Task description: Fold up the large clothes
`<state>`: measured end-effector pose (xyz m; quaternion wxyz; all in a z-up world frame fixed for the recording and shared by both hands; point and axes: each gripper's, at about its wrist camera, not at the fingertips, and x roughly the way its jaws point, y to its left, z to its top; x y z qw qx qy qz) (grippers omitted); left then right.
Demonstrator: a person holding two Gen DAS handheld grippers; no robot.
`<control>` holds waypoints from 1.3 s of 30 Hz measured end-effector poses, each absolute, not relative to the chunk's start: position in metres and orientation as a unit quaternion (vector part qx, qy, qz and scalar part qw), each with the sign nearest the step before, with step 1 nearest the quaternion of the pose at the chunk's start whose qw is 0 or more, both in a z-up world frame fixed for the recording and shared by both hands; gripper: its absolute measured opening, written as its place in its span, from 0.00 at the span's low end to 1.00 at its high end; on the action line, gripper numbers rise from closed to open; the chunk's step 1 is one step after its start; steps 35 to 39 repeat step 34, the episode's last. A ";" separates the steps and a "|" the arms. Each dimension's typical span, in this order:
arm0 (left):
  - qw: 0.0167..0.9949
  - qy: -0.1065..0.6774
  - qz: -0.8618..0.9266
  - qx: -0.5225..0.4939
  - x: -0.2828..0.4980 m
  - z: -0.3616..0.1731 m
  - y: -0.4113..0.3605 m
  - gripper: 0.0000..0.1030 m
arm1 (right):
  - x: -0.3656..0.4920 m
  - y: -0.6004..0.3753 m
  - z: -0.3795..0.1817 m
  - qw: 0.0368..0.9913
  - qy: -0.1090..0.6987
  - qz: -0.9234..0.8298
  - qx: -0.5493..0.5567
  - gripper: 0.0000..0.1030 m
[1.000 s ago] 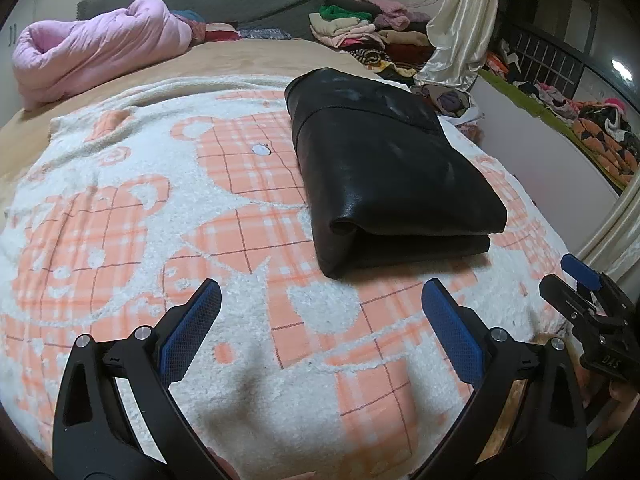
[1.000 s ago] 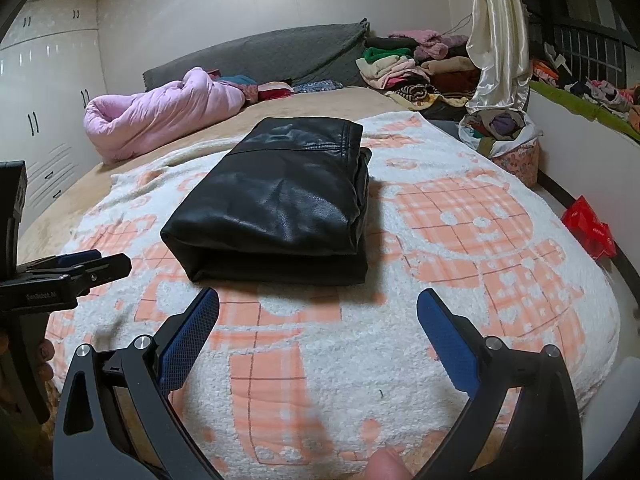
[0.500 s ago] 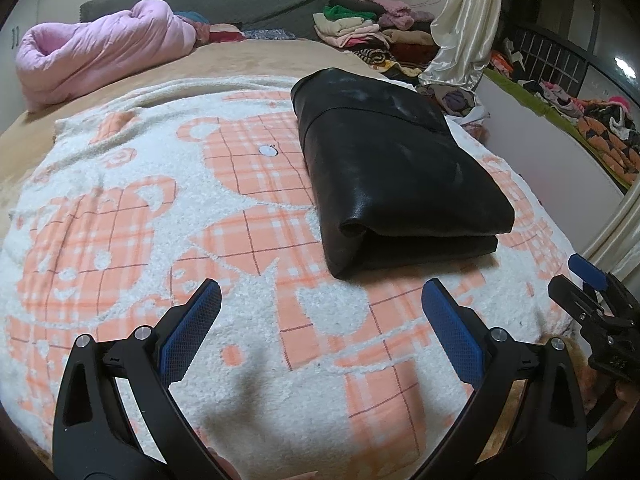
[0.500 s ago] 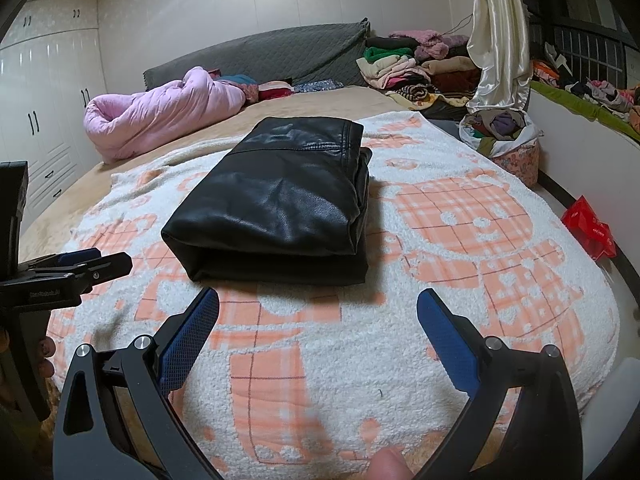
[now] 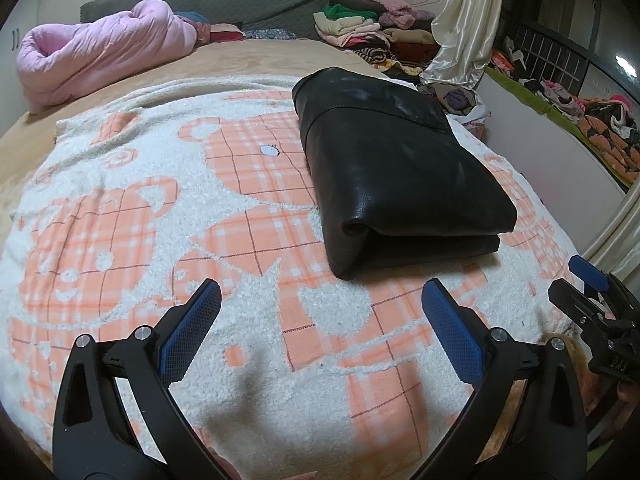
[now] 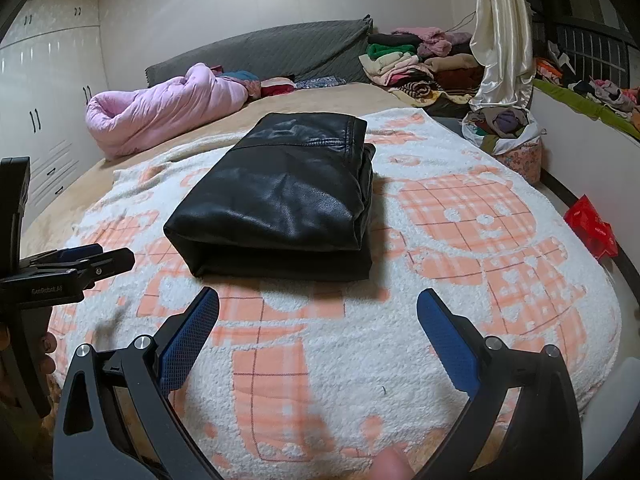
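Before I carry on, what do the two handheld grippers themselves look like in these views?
Both look alike. The left gripper and right gripper have black plastic frames with slotted arms, silver pivot bolts, and two fingers faced with blue textured pads. From the right wrist view, the left gripper's side carries small white lettering, too small to read surely. No cables or sleeves show.

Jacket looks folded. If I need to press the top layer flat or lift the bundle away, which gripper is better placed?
Probably right, narrowly. The black jacket lies nearly straight ahead of the open right gripper; it sits right of centre from the open left gripper.
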<state>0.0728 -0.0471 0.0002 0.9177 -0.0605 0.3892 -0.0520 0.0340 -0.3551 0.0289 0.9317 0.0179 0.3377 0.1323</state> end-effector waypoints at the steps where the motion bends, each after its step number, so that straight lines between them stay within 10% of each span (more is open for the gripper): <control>1: 0.918 0.390 -0.052 -0.060 0.073 0.000 -0.047 0.91 | 0.034 -0.355 0.029 0.932 0.338 0.132 0.018 0.96; 22: 0.918 0.387 -0.055 -0.064 0.070 0.003 -0.046 0.91 | 0.026 -0.379 0.034 0.937 0.335 0.093 0.029 0.96; 39: 0.897 0.414 0.077 -0.137 0.101 -0.002 0.110 0.91 | -0.018 -0.633 0.000 0.889 0.359 -0.261 0.111 0.96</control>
